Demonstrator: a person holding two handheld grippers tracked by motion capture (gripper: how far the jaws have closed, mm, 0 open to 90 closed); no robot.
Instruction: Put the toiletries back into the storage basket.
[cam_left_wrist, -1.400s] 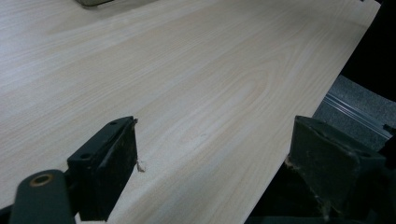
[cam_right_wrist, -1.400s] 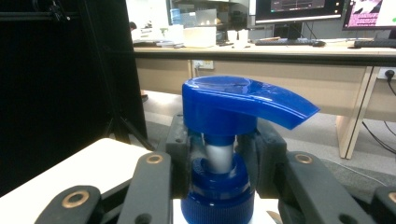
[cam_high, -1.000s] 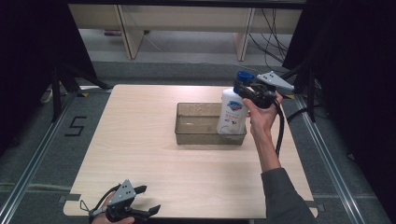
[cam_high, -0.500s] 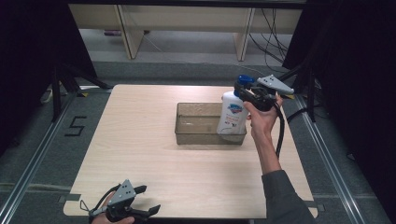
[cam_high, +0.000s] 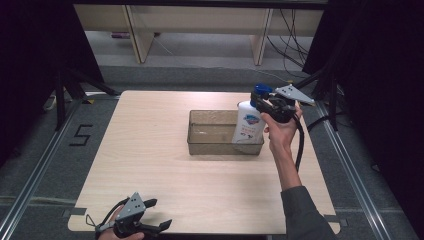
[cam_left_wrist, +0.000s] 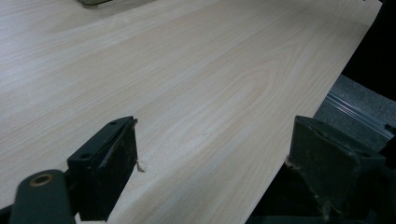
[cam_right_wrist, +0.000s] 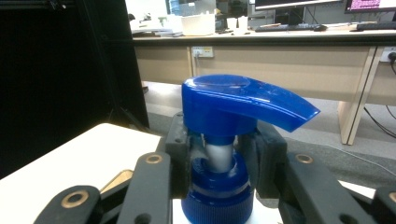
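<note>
At the far right of the pale wooden surface (cam_high: 150, 165), a white plastic pump bottle with a blue pump head (cam_high: 248, 122) stands upright at the right end of a clear, smoke-tinted rectangular plastic bin (cam_high: 200, 145). The right tongs (cam_high: 264, 104) are clenched on the bottle's neck: in the right gripper view the two black jaws sit on either side of the narrow white stem just under the blue pump head (cam_right_wrist: 243, 105), above the blue screw collar. The person's right hand is raised behind the bin, cable hanging down from it.

Whether the bottle's base rests on the bin floor or hangs just above it, I cannot tell from here; its lower part is inside the bin walls. The rest of the bin looks empty.

The left tongs (cam_high: 159, 224) lie at the near left edge of the surface, well apart from the bin, jaws spread wide with nothing but bare wood between them.

My reading is that the job is nearly finished: the bottle is inside the bin, and what remains is to settle it, let go of the neck and draw the right hand away without tipping it.
</note>
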